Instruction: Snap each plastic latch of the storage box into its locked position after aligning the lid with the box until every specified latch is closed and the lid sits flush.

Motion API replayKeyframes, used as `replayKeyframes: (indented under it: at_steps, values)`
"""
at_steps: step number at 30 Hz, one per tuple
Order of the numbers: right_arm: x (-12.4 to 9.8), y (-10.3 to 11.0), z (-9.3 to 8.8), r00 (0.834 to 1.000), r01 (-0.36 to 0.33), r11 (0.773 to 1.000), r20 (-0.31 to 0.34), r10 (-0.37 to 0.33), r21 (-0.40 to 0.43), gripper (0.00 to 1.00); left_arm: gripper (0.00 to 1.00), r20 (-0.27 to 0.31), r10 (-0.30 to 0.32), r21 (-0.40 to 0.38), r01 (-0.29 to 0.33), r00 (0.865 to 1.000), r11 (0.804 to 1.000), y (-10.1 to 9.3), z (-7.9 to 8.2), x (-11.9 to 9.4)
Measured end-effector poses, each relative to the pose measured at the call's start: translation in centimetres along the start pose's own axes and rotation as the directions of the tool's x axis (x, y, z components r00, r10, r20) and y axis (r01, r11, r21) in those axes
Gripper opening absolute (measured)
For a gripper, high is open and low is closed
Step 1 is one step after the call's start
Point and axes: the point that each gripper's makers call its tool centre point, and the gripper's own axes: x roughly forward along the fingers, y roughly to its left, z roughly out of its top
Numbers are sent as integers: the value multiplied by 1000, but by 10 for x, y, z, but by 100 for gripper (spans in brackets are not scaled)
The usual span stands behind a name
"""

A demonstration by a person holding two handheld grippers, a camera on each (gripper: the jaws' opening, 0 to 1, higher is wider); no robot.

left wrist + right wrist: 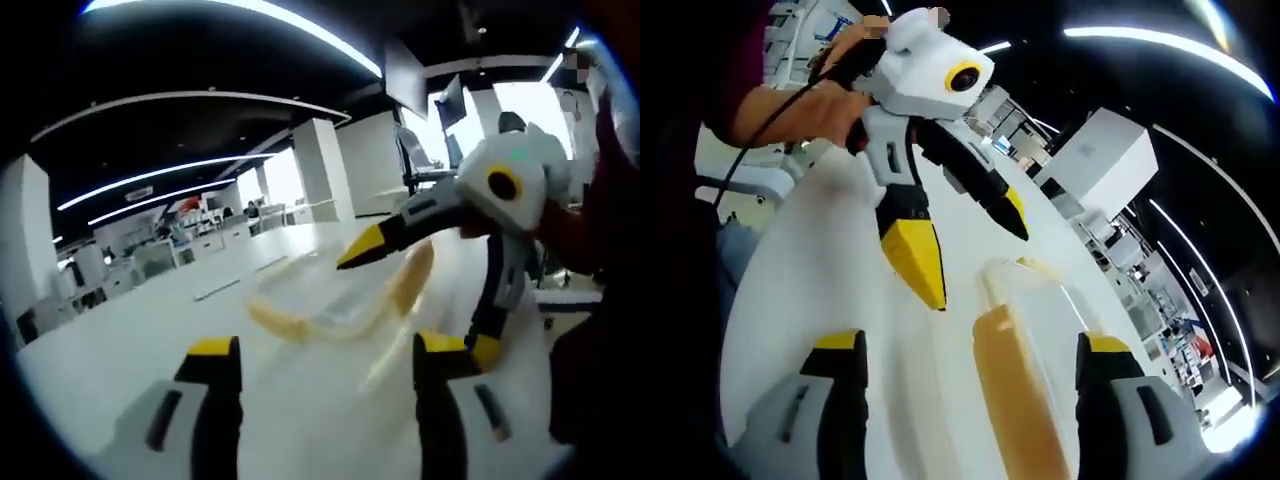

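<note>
Clearly both tools hover over a long white table (130, 340), and the clear plastic storage box with amber-yellow latches (335, 300) lies on it, blurred, at the centre of the left gripper view. In that view the left gripper (325, 365) rises from the bottom edge with its two black, yellow-tipped jaws spread wide apart, nothing between them; the box sits beyond the tips, apart from them. The right gripper (420, 235) enters from the right of the frame, its white body at the upper right and one yellow tip poised above the box's far edge; whether it touches the lid cannot be told.

In the right gripper view the right gripper (965, 355) also stands with jaws wide apart and empty. The storage box (1030, 330) runs from the frame's centre down to the bottom edge between those jaws, a long amber latch (1015, 400) along its near side. The left gripper (975, 250) comes in from the upper left, held by a person's hand (805, 105), its jaws parted, the nearer yellow tip just left of the box's lid corner. An open-plan office with white columns (320, 165) and ceiling light strips lies behind.
</note>
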Motion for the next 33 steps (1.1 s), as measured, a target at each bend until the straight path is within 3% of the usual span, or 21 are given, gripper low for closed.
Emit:
replayKeyframes:
  at_steps: [9,18,23,28,33]
  values:
    - [-5,-3,-6,1000,7,1000,-16,-6,18,90,80,21,-72,96,70,997,993,-15,18,10]
    - [-16,0,-9,1000,-11,999,-14,12,39,92,81,59,-119,65,116,991,991,-20,30,19]
    - [-24,-2,-16,1000,-6,999,-27,7,49,91,84,-3,-189,80,188,982,979,-30,17,25]
    - [-34,-4,-22,1000,-2,996,-15,4,89,90,87,-50,-233,145,238,971,960,-41,12,29]
    - [-41,-5,-28,1000,8,995,-17,-7,103,90,84,-117,-236,224,258,965,940,-42,5,32]
